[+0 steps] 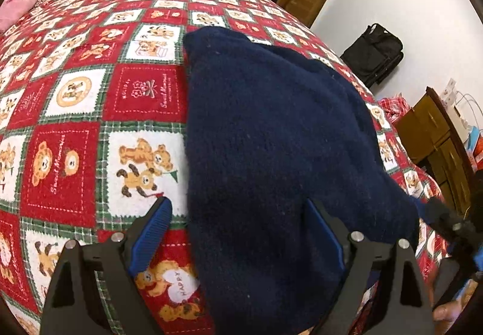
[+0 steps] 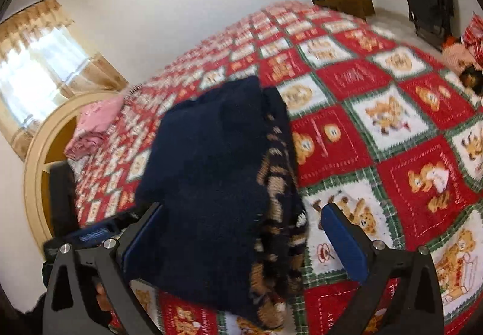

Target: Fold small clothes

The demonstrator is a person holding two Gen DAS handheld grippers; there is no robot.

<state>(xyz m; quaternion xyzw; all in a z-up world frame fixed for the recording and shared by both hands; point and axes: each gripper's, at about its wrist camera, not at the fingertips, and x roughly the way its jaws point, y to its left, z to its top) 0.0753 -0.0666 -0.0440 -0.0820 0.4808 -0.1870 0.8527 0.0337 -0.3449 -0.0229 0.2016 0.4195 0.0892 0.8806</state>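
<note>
My right wrist view is motion-blurred, so the bedspread print smears. The navy sweater runs off my left view's bottom edge.

Left hand-held gripper: jaws spread wide, blue pads facing inward, nothing clamped. Right hand-held gripper: jaws likewise wide apart, nothing pinched between them. Both point forward and slightly down, side by side, close together.

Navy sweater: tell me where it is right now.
The navy sweater lies folded on the red teddy-bear bedspread, straight ahead in both wrist views, between the open left gripper and open right gripper.
</note>
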